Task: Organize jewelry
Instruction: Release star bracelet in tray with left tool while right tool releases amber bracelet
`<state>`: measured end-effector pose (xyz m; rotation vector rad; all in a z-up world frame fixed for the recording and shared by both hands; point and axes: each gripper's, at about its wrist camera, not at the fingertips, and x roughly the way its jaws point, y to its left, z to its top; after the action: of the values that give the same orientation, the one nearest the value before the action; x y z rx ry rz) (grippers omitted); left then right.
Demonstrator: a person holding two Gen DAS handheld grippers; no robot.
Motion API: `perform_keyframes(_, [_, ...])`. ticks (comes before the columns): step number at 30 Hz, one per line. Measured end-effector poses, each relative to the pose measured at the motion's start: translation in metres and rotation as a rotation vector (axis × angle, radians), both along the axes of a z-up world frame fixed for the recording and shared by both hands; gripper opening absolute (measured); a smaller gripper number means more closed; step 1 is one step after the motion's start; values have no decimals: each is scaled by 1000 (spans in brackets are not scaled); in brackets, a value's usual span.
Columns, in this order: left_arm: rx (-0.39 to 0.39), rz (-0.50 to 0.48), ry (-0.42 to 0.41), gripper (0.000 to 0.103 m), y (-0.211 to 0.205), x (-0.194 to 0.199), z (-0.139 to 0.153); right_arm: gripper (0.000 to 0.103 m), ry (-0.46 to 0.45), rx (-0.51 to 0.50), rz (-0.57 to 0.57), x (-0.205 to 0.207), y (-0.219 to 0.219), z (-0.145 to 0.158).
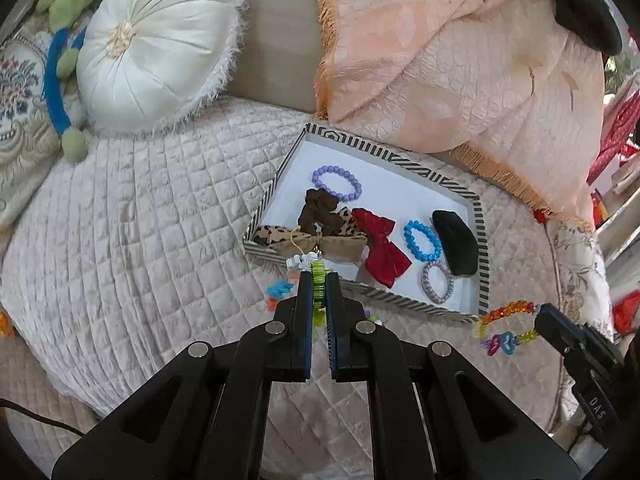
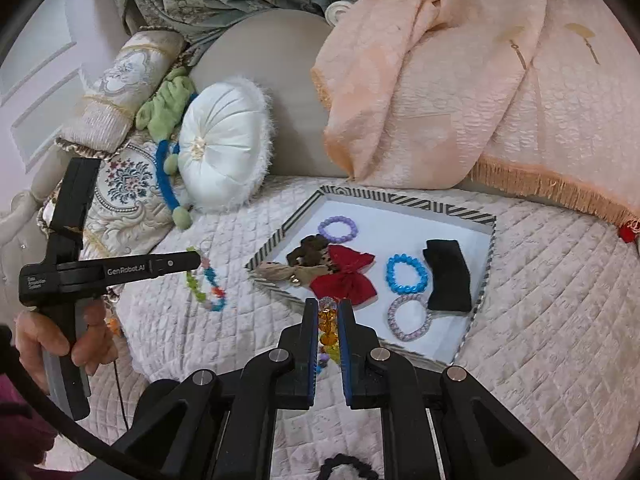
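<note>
Your left gripper [image 1: 319, 280] is clamped on a bead bracelet [image 1: 318, 286] with green, white, blue and orange pieces; the bracelet hangs from the closed jaws above the quilted bedspread [image 1: 132, 216], just in front of the near rim of the striped tray [image 1: 484, 248]. In the right wrist view the same bracelet dangles below the left gripper's tip, clear of the tray, and your left hand [image 2: 60, 338] is wrapped around the tool's handle. Your right gripper [image 2: 328, 310] is pinched on a second bracelet [image 2: 327, 316] of amber, orange and clear beads, held at the tray's near edge; in the left wrist view its loop hangs beside the tray's right corner. Inside the tray lie a purple bead bracelet [image 1: 337, 182], a brown scrunchie [image 1: 320, 216], a red bow [image 1: 382, 250], a blue bead bracelet [image 1: 422, 241], a black hair clip [image 1: 456, 242], a silver-lilac bracelet [image 1: 437, 282] and a leopard-print hair tie [image 1: 276, 234]. A white round cushion [image 1: 156, 46] sits behind, well apart from the tray.
</note>
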<state>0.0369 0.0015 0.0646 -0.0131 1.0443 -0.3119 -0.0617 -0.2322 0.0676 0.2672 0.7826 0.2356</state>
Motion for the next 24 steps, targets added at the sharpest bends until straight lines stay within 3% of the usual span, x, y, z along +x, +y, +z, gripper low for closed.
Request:
perform_keyframes(14, [62, -28, -22, 5, -36, 39, 0, 9, 38, -18, -17, 46, -22, -16])
perform_keyframes(24, [63, -57, -10, 5, -86, 82, -10, 9, 72, -36, -19, 96, -33, -34])
